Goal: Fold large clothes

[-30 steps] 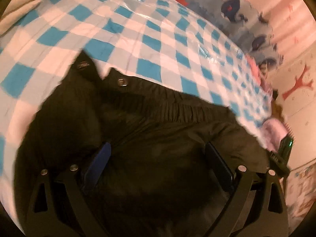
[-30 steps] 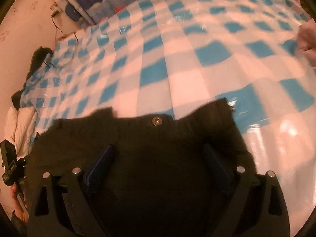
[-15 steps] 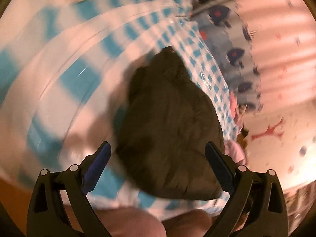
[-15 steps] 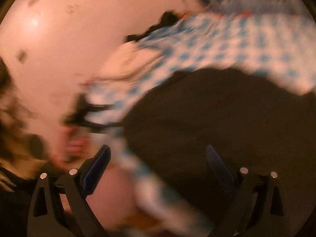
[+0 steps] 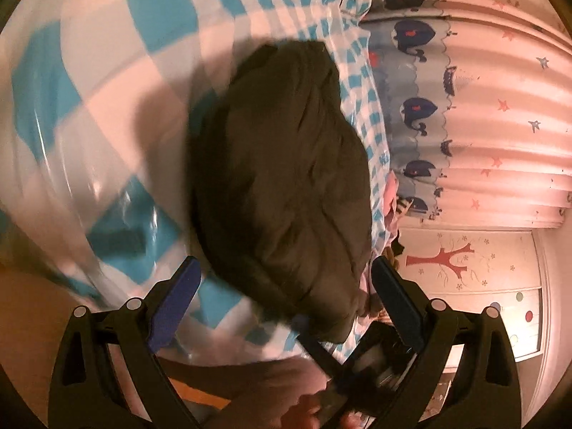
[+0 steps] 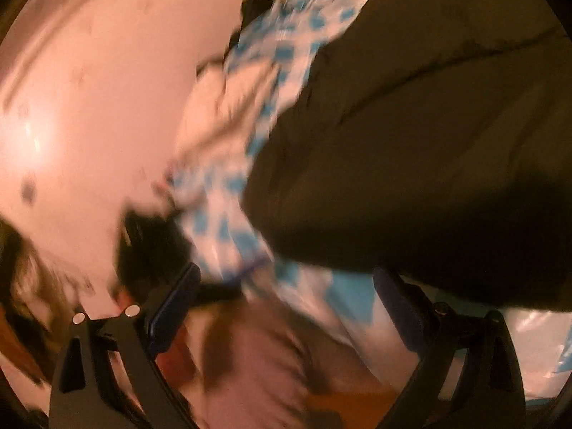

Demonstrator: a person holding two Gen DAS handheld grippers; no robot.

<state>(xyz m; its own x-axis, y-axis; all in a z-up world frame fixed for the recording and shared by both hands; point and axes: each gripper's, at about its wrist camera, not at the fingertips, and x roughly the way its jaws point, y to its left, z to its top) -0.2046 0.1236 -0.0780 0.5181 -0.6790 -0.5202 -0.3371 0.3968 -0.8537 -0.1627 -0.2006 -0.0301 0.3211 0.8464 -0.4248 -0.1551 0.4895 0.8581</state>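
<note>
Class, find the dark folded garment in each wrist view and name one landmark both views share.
Left wrist: dark garment fills the centre, lying on the checked cover.
Right wrist: dark garment fills the upper right, blurred.
Shared landmark: the blue-and-white checked cover beneath it.

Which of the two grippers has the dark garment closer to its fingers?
The right gripper: the dark garment looms over its right finger. The left gripper views it more fully on the checked cover.

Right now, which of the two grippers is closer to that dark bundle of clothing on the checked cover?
The right, as far as these blurred views show. The dark garment looms just past the open right gripper, overlapping one fingertip. The open left gripper sits slightly further back.
</note>
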